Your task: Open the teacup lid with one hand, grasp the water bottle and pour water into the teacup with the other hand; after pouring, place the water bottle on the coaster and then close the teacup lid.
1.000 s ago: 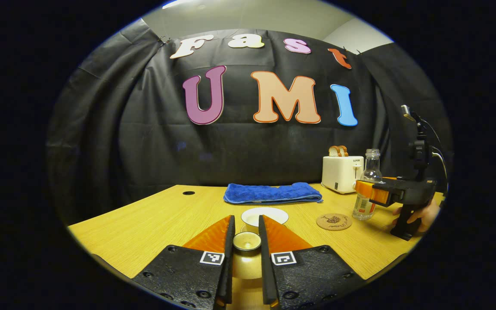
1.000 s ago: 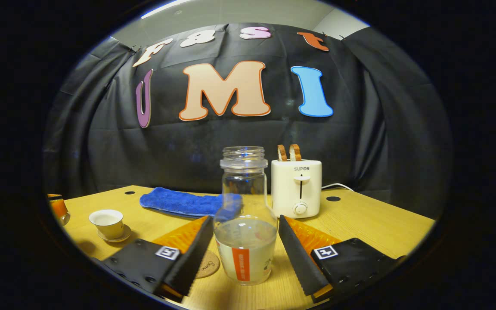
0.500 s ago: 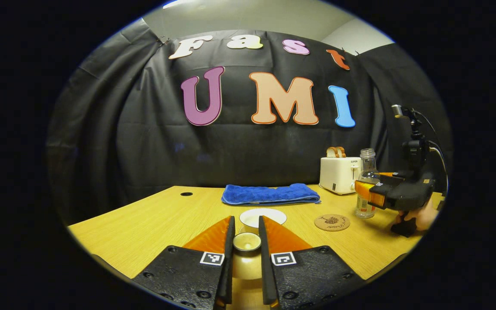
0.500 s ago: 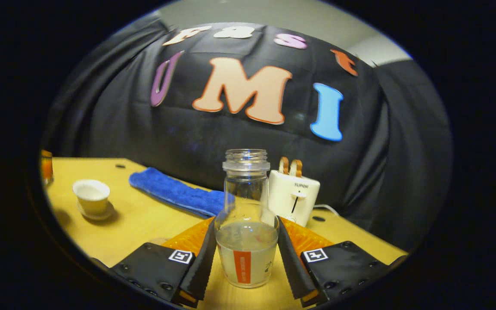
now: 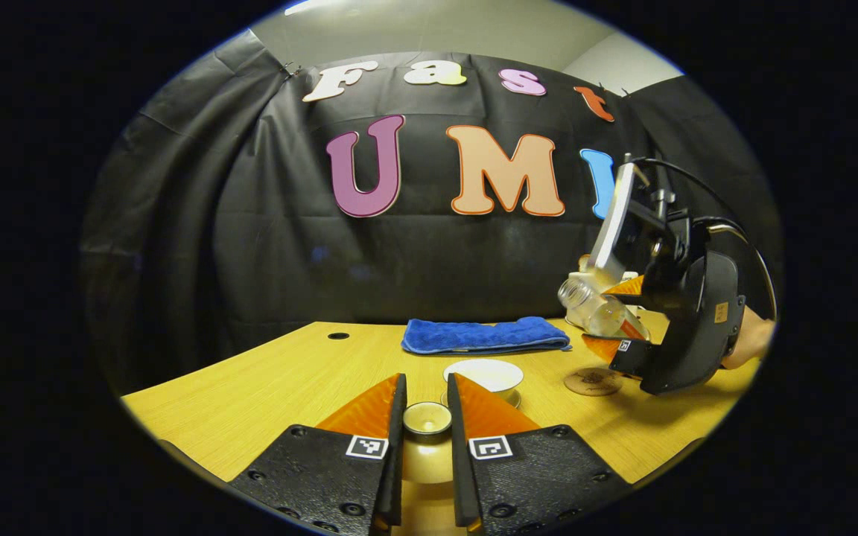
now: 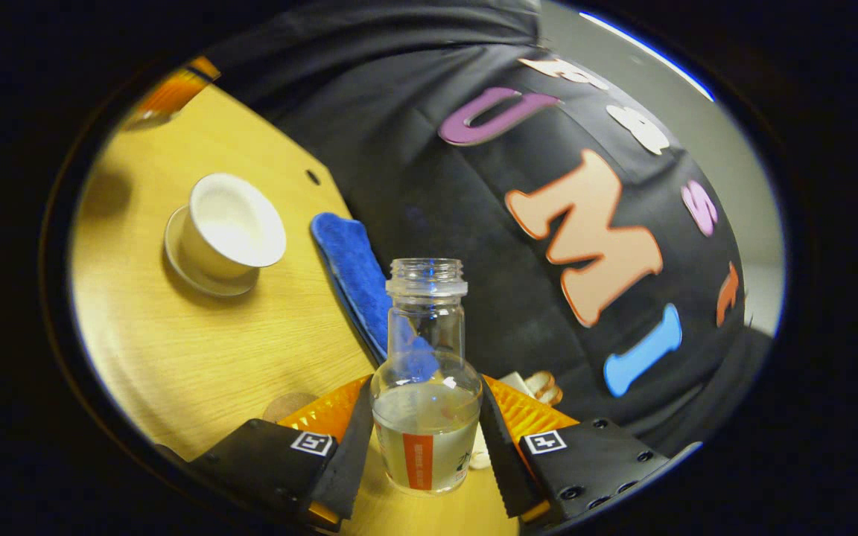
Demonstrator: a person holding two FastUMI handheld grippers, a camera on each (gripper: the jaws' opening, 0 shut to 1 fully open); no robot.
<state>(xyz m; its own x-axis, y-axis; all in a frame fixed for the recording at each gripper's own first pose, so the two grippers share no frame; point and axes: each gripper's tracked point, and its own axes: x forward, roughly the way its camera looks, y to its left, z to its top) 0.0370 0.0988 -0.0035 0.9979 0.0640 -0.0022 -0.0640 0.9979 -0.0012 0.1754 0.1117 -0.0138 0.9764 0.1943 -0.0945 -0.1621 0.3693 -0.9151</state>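
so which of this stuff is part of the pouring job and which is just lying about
In the job:
water bottle, gripped by the right tool
teacup on its saucer
lid, held by the left tool
coaster

Lying about:
blue towel
toaster

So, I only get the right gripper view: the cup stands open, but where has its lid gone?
Observer: The left hand-held gripper has the lid pinched between its fingers, just in front of the cup.
Operator: Is the bottle over the cup?
Observer: No. In the left gripper view the bottle is tilted with its mouth toward the cup, but off to the side, near the coaster.
Operator: Who is carrying it?
Observer: A hand grips the back of the right hand-held gripper.
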